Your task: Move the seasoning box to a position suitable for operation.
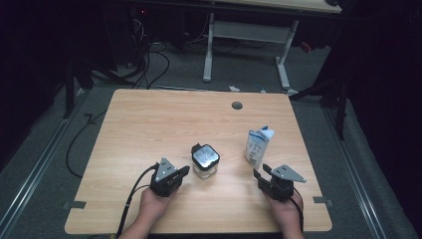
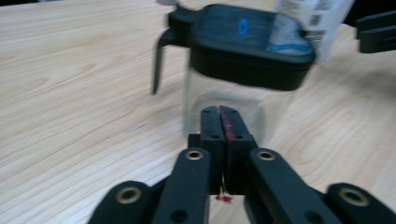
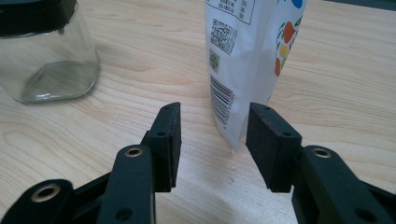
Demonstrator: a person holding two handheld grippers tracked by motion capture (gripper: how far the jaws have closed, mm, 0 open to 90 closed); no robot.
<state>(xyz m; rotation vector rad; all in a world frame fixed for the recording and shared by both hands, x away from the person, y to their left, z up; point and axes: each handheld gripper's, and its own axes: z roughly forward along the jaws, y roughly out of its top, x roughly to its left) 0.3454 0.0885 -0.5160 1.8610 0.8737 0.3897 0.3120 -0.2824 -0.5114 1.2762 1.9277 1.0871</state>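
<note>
A clear glass jar [image 1: 205,162] with a black lid and a side clasp stands near the middle of the wooden table [image 1: 149,124]. A white printed pouch [image 1: 259,144] stands upright to its right. My left gripper [image 1: 183,172] is just left of the jar, jaws shut with nothing between them; in the left gripper view the jar [image 2: 233,93] is right in front of its tips [image 2: 223,112]. My right gripper [image 1: 262,172] sits just below the pouch with jaws open; in the right gripper view the pouch [image 3: 247,60] stands just beyond the open gap [image 3: 212,140], and the jar [image 3: 44,51] is at upper left.
A round grey cable hole [image 1: 237,105] is near the table's far edge. Beyond the table stand a white desk frame [image 1: 249,45] and loose cables on the grey floor. The table's left and far parts are bare wood.
</note>
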